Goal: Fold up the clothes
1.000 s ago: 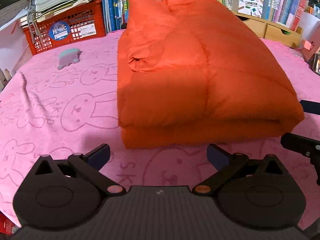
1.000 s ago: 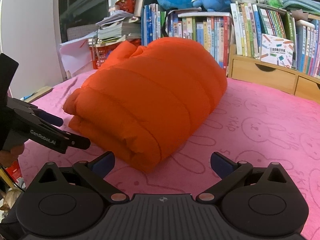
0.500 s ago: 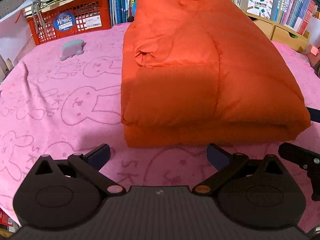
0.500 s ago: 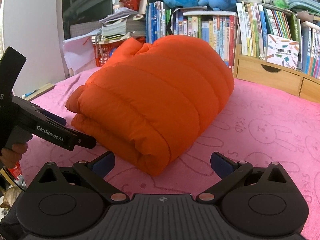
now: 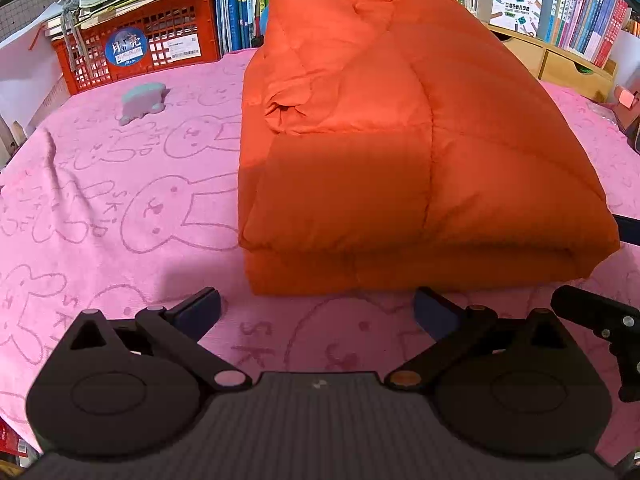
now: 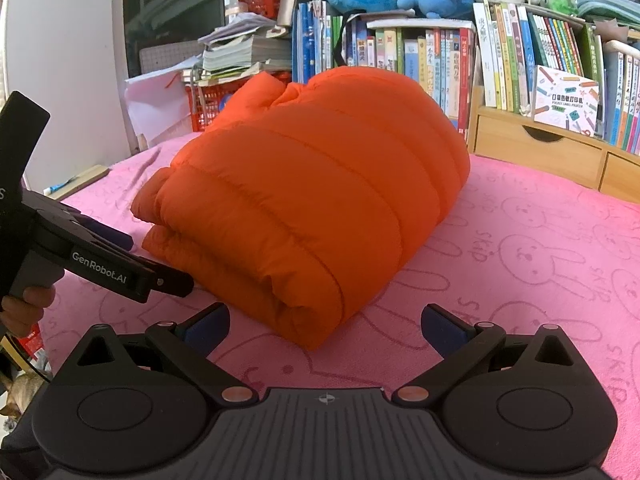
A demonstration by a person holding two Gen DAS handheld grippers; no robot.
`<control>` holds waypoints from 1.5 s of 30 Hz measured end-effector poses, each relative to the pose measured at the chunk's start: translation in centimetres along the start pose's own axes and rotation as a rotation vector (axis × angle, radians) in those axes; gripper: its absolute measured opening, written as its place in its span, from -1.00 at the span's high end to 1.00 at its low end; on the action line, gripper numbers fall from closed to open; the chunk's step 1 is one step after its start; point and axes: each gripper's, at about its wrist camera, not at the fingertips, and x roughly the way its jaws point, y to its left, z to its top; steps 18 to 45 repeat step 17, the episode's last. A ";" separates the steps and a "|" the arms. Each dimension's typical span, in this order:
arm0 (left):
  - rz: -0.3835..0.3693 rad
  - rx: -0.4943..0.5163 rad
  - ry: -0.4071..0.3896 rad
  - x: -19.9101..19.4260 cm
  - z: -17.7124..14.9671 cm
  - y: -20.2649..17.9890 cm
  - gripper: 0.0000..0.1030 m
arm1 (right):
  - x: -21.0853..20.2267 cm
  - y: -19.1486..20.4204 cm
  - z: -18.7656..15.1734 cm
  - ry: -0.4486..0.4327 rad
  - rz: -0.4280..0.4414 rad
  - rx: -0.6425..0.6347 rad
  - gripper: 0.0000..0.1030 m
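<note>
The jacket (image 5: pixel 380 152) lies folded into a thick orange bundle on the pink cloth (image 5: pixel 100 208), straight ahead of the left claw (image 5: pixel 316 312). That claw stands wide open with nothing between its fingers, its tips just short of the bundle's near edge. Against the view a second ago it has come a little closer: the jacket now fills more of the left wrist view and the far crate (image 5: pixel 152 40) sits higher and larger. The bundle itself has kept its shape and place on the cloth.

The right claw (image 6: pixel 326 322) is likewise spread open and empty, with the jacket's folded corner (image 6: pixel 312 332) just ahead between its fingers, nearer than before. To its left the left claw's body, gripped by a hand (image 6: pixel 24 308), reaches toward the bundle's side; its tip has crept forward since the earlier frames and is now near the fabric, though whether it touches I cannot tell. A small grey toy (image 5: pixel 142 100) lies far ahead-left of the left claw, well apart from the jacket.
</note>
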 end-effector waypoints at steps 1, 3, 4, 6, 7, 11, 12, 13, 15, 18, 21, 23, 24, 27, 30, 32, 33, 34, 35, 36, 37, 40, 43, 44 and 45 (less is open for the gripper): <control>0.000 0.001 0.000 0.0 0.0 0.0 -1.00 | 0.0 0.0 0.0 0.001 0.000 0.000 -1.00; 0.002 0.004 -0.001 0.0 0.0 0.0 -1.00 | 0.0 0.0 -0.1 0.003 0.000 -0.001 -1.00; 0.003 0.005 -0.002 0.0 0.0 -0.1 -1.00 | 0.0 0.0 -0.1 0.004 0.001 -0.002 -1.00; 0.003 0.006 -0.002 0.0 0.0 -0.1 -1.00 | 0.0 0.1 -0.1 0.005 0.002 -0.001 -1.00; 0.004 0.007 -0.002 0.0 0.0 -0.2 -1.00 | 0.1 0.1 -0.1 0.005 0.002 -0.001 -1.00; 0.004 0.008 -0.002 0.1 0.0 -0.2 -1.00 | 0.0 0.0 -0.1 0.005 0.001 -0.001 -1.00; 0.004 0.008 -0.002 0.1 0.0 -0.2 -1.00 | 0.0 0.0 -0.1 0.005 0.002 -0.001 -1.00; 0.004 0.009 -0.002 0.1 0.0 -0.2 -1.00 | 0.0 0.0 -0.1 0.005 0.002 -0.001 -1.00; 0.003 0.009 -0.002 0.1 0.1 -0.2 -1.00 | 0.1 0.0 -0.1 0.006 0.002 -0.001 -1.00; 0.003 0.011 -0.002 0.0 0.1 -0.2 -1.00 | 0.0 0.0 -0.1 0.006 0.002 0.000 -1.00; 0.003 0.011 -0.002 0.0 0.1 -0.2 -1.00 | 0.0 0.0 -0.1 0.006 0.002 0.000 -1.00; 0.003 0.011 -0.002 0.0 0.1 -0.2 -1.00 | 0.0 0.0 -0.1 0.006 0.002 0.000 -1.00; 0.003 0.011 -0.002 0.0 0.1 -0.2 -1.00 | 0.0 0.0 -0.1 0.006 0.002 0.000 -1.00; 0.003 0.011 -0.002 0.0 0.1 -0.2 -1.00 | 0.0 0.0 -0.1 0.006 0.002 0.000 -1.00; 0.003 0.011 -0.002 0.0 0.1 -0.2 -1.00 | 0.0 0.0 -0.1 0.006 0.002 0.000 -1.00; 0.003 0.011 -0.002 0.0 0.1 -0.2 -1.00 | 0.0 0.0 -0.1 0.006 0.002 0.000 -1.00; 0.003 0.011 -0.002 0.0 0.1 -0.2 -1.00 | 0.0 0.0 -0.1 0.006 0.002 0.000 -1.00; 0.003 0.011 -0.002 0.0 0.1 -0.2 -1.00 | 0.0 0.0 -0.1 0.006 0.002 0.000 -1.00; 0.003 0.011 -0.002 0.0 0.1 -0.2 -1.00 | 0.0 0.0 -0.1 0.006 0.002 0.000 -1.00; 0.003 0.011 -0.002 0.0 0.1 -0.2 -1.00 | 0.0 0.0 -0.1 0.006 0.002 0.000 -1.00; 0.003 0.011 -0.002 0.0 0.1 -0.2 -1.00 | 0.0 0.0 -0.1 0.006 0.002 0.000 -1.00; 0.003 0.011 -0.002 0.0 0.1 -0.2 -1.00 | 0.0 0.0 -0.1 0.006 0.002 0.000 -1.00; 0.003 0.011 -0.002 0.0 0.1 -0.2 -1.00 | 0.0 0.0 -0.1 0.006 0.002 0.000 -1.00; 0.003 0.011 -0.002 0.0 0.1 -0.2 -1.00 | 0.0 0.0 -0.1 0.006 0.002 0.000 -1.00; 0.003 0.011 -0.002 0.0 0.1 -0.2 -1.00 | 0.0 0.0 -0.1 0.006 0.002 0.000 -1.00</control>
